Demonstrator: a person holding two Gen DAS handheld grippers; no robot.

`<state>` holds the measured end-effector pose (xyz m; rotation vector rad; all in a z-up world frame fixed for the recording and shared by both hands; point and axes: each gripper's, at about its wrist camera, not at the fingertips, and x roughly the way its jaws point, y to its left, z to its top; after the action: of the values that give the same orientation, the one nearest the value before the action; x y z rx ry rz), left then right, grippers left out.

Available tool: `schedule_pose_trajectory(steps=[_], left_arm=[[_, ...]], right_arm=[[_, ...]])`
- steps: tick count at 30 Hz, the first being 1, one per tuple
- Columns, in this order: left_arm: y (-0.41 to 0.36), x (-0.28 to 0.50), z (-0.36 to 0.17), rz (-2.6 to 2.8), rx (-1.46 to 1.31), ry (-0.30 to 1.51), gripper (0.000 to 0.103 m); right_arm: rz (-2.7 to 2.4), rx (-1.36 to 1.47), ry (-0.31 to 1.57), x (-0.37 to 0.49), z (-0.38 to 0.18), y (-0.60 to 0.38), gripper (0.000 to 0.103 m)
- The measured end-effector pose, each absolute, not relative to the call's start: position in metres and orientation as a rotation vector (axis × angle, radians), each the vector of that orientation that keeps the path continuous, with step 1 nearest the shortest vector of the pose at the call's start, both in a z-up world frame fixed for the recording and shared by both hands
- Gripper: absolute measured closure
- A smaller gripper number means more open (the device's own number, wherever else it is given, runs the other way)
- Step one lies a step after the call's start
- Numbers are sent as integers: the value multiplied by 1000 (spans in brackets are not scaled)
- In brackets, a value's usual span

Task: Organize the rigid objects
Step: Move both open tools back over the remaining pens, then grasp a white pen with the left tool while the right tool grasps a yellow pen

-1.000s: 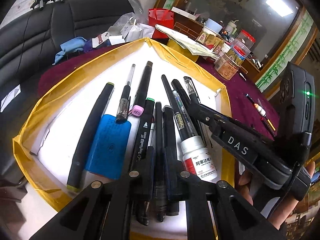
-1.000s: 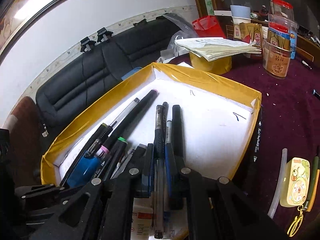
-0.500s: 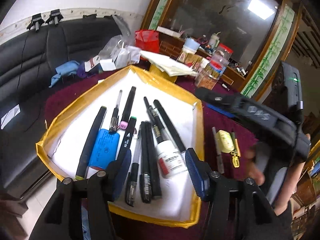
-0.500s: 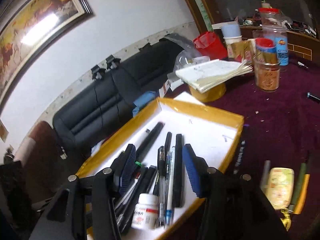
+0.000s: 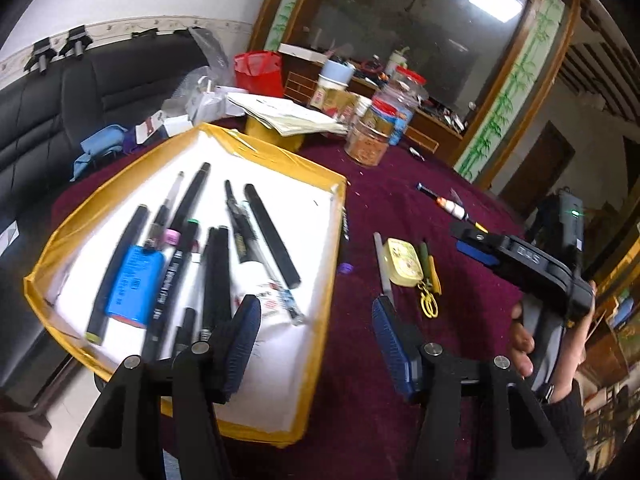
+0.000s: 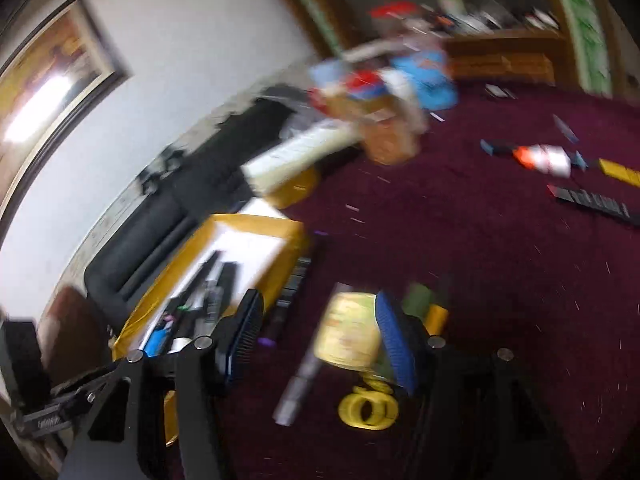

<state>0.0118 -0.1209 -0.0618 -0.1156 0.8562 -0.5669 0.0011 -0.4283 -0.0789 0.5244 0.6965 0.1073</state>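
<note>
Pens and markers lie gathered in the yellow-rimmed tray (image 5: 336, 216), which serves here as the landmark: about nine dark barrels side by side on its white floor, together with one blue flat case (image 5: 134, 284) toward the tray's near left and one white pill bottle (image 5: 260, 292) among the pens near its front edge. The left gripper (image 5: 316, 330) hangs over the tray's near right corner, its jaws spread apart after just opening, with nothing between the blue pads; its left pad overlaps the pill bottle and pen ends in view, but grips none. The right gripper (image 6: 318, 330), seen in a heavily blurred view, is to the right of the tray over the maroon tablecloth (image 5: 400, 208); its jaws have just been opening and stand released, empty, with a yellow tin (image 5: 402, 262) showing between them on the cloth below. Right of the tray on the cloth lie that one tin with a yellow key ring (image 5: 428, 304), one grey pen (image 5: 382, 268) just left of the tin, and two green-and-yellow sticks (image 5: 428, 264) just right of it. One black marker (image 5: 345, 224) lies along the tray's outer right wall, with a small purple cap (image 5: 345, 268) near it. Farther right lies one red-and-white pen (image 5: 452, 206). Beyond the tray's far edge stand a stack of papers (image 5: 288, 114) and jars (image 5: 372, 136).
</note>
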Motion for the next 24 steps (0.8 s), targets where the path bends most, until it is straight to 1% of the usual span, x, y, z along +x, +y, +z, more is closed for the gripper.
schedule_pose_trajectory(steps=[4,6,9,11,14,17,22,24], left_arm=[[-138,8,-62,-597,-103,871,42],[-147,7,-62,-611,-91,876,42],[-160,4,-64,-633,-67,883,42],[-169,1,-65,-650,-46,889,42],[-177,-1,-69,-662,-29,901,42],[-182,-2,-71,-665,-9,912,42],[-193,0,-75,-673,22,936,42],[-202,1,-78,-688,51,949,42]], right_arm=[[25,564,742,5,-95,-449,50],[-7,583,764,5,-103,-457,60],[-46,599,800,7,-114,-466,69],[-58,602,829,10,-121,-468,71],[-65,584,867,15,-129,-465,80],[-65,541,891,18,-132,-456,81],[-168,378,935,25,-132,-442,84],[-194,311,951,27,-132,-435,88]])
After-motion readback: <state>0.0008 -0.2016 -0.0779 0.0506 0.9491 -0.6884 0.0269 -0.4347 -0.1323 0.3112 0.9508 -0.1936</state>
